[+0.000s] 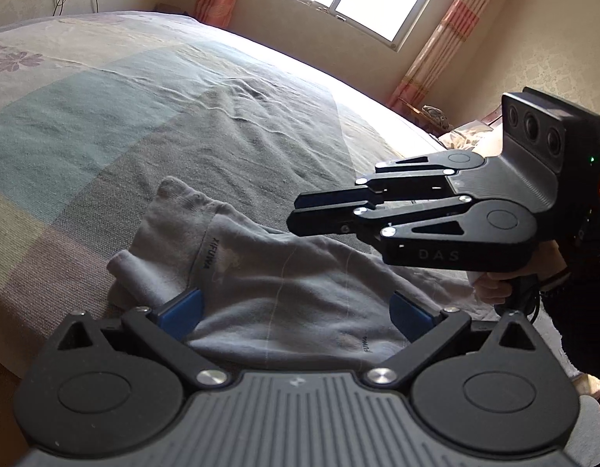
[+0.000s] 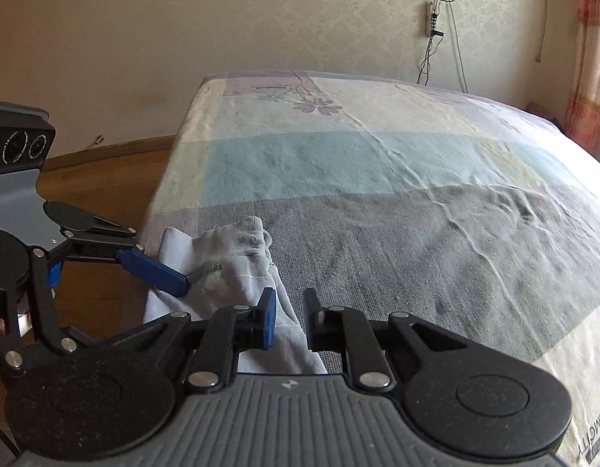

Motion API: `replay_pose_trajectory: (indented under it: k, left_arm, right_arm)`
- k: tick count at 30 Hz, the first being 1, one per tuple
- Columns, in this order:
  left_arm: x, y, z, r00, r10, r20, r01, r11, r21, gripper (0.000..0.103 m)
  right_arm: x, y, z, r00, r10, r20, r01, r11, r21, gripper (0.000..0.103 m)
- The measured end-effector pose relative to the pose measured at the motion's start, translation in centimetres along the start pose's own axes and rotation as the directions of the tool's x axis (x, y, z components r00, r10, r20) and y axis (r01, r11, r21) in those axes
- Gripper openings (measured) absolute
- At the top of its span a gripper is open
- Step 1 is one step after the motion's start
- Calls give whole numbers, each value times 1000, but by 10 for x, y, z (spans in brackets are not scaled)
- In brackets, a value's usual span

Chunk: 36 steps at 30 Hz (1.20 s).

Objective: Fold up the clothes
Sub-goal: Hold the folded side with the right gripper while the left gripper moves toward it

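**Both claws at the grey garment on the bed**

Left claw (image 1: 296, 313): jaws stand wide apart. The blue pads (image 1: 181, 311) flank a raised fold of the garment without pressing on it. In the right wrist view, one blue finger of this claw lies against the cloth beside the printed lettering.

Right claw (image 2: 288, 319): jaws stand close together with a narrow gap between them. In its own view no cloth is pinched between the pads; the garment's edge lies beneath and just to the left of the gap. In the left wrist view this claw hovers above the garment, pointing left. Its body carries the raised letters "DAS". A hand (image 1: 494, 288) grips its handle.

Grey garment (image 1: 269, 280): lies crumpled near the bed's edge. Its ribbed cuff (image 2: 253, 233) points away from the claws. Dark lettering along a seam reads "XIFUIWA" (image 1: 206, 253); a second print near the left claw's base shows "FUIWA".

Bed sheet (image 2: 378, 163): colour-blocked, with purple flower prints. Partial text reading "EAMCITY" appears at its lower right corner.

Wall: a power strip (image 2: 432, 19) with trailing cables.
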<state>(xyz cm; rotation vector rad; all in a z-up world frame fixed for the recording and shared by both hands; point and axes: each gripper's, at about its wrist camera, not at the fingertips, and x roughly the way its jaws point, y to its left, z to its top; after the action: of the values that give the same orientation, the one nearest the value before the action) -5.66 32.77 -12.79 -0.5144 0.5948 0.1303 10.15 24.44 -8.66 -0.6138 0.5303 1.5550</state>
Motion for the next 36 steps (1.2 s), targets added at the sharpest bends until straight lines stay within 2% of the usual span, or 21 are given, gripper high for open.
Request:
replay_pose_trajectory:
  k: [4, 8, 11, 14, 18, 22, 26, 29, 34, 36]
  left_arm:
    - [0, 2, -1, 1000, -15, -3, 15, 1000, 22, 102]
    - [0, 1, -2, 1000, -16, -1, 16, 999, 35, 102]
    - [-1, 2, -3, 1000, -25, -3, 25, 999, 36, 102]
    - [-1, -1, 0, 1000, -15, -19, 16, 999, 50, 102]
    - [-8, -6, 5, 999, 28, -19, -27, 996, 81, 102]
    - [-28, -4, 13, 993, 114, 33, -116, 991, 73, 102]
    - [-44, 2, 23, 980, 192, 61, -193, 981, 22, 102]
    - [-52, -2, 26, 970, 232, 64, -233, 972, 4, 102]
    - [-59, -21, 20, 969, 241, 51, -242, 970, 35, 102]
    - [-62, -28, 16, 971, 237, 39, -239, 970, 51, 102]
  right_arm:
    - [16, 4, -6, 999, 33, -38, -34, 999, -37, 18]
    - [20, 5, -13, 999, 27, -35, -28, 999, -45, 18]
    - [23, 4, -12, 1000, -12, -19, 11, 999, -45, 6]
    - [25, -3, -6, 999, -36, -1, 36, 999, 14, 6]
    - [3, -9, -2, 999, -35, 13, 34, 996, 77, 11]
    - [-39, -5, -20, 994, -100, -46, 103, 992, 68, 13]
    - [-77, 21, -47, 994, -53, -93, 57, 997, 42, 24]
    - [-89, 57, -58, 995, -5, -95, 4, 1000, -13, 25]
    - [-68, 93, -62, 993, -59, -104, 47, 992, -117, 24]
    - [-64, 97, -63, 990, -80, -118, 62, 987, -146, 2]
